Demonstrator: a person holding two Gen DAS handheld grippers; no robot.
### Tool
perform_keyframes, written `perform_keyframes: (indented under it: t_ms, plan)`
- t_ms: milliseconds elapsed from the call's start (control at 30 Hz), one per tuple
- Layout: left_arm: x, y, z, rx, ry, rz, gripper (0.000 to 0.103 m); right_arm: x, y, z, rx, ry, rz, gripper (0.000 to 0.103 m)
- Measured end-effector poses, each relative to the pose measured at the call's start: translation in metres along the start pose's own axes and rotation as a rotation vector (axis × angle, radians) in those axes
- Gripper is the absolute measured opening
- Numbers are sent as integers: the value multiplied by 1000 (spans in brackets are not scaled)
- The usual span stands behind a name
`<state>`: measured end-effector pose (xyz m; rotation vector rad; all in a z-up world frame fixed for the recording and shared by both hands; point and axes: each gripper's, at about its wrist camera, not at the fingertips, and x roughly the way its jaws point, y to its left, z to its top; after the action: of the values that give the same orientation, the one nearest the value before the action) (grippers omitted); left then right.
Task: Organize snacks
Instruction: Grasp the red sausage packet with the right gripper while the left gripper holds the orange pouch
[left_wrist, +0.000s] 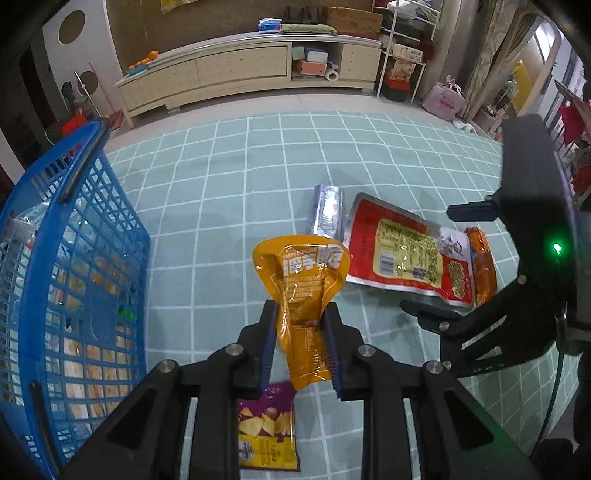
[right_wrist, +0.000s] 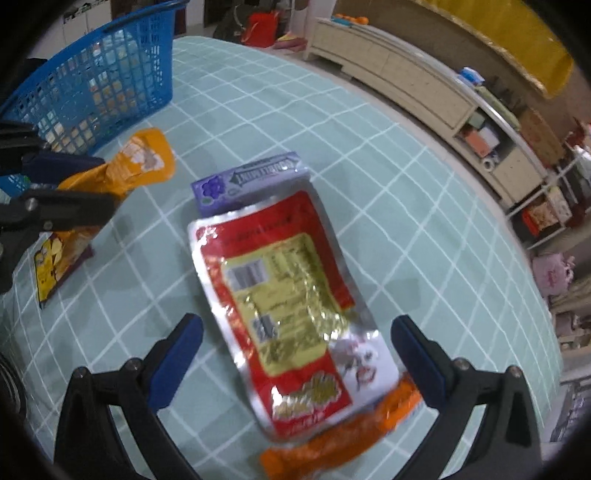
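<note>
My left gripper (left_wrist: 301, 314) is shut on an orange snack pouch (left_wrist: 303, 280), lifted above the green checked cloth (left_wrist: 229, 192); the same orange pouch (right_wrist: 136, 166) shows at the left of the right wrist view. A blue mesh basket (left_wrist: 74, 258) with snacks inside stands to its left. My right gripper (right_wrist: 295, 332) hangs open over a red and silver snack bag (right_wrist: 288, 302), its fingers either side of it and apart from it. A purple gum pack (right_wrist: 243, 181) lies beyond the red bag. An orange packet (right_wrist: 332, 443) lies partly under it.
A purple chip bag (left_wrist: 266, 428) lies on the cloth beneath my left gripper. Beyond the cloth stands a long pale cabinet (left_wrist: 240, 70) with boxes, then wire shelves (left_wrist: 402, 51) and a pink bag (left_wrist: 445, 99) at the right.
</note>
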<state>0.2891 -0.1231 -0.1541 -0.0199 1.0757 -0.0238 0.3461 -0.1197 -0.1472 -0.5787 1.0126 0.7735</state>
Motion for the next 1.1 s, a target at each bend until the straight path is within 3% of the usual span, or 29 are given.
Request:
perform_keyframes:
  t_ms: [267, 400, 500, 567, 700, 767, 867, 1100]
  plan:
    - [10, 0, 12, 9, -17, 0, 23, 14, -18, 8, -78, 28, 84, 103]
    - [13, 0, 13, -14, -15, -2, 23, 24, -34, 9, -36, 21, 175, 103]
    - [14, 1, 9, -25, -15, -15, 23, 23, -39, 5, -42, -3, 179, 101]
    - [15, 2, 8, -30, -9, -29, 24, 17, -36, 5, -56, -13, 181, 86]
    - [13, -2, 8, -18, -21, -30, 24, 11, -34, -3, -37, -7, 178, 72]
    - [11, -4, 6, -13, -22, -29, 24, 8, -33, -5, -32, -19, 180, 55]
    - [12, -7, 4, -10, -16, -27, 24, 2, -31, -11, -26, -40, 165, 50]
    - [14, -12, 4, 8, -9, -24, 24, -5, -31, -14, 61, -52, 233, 46]
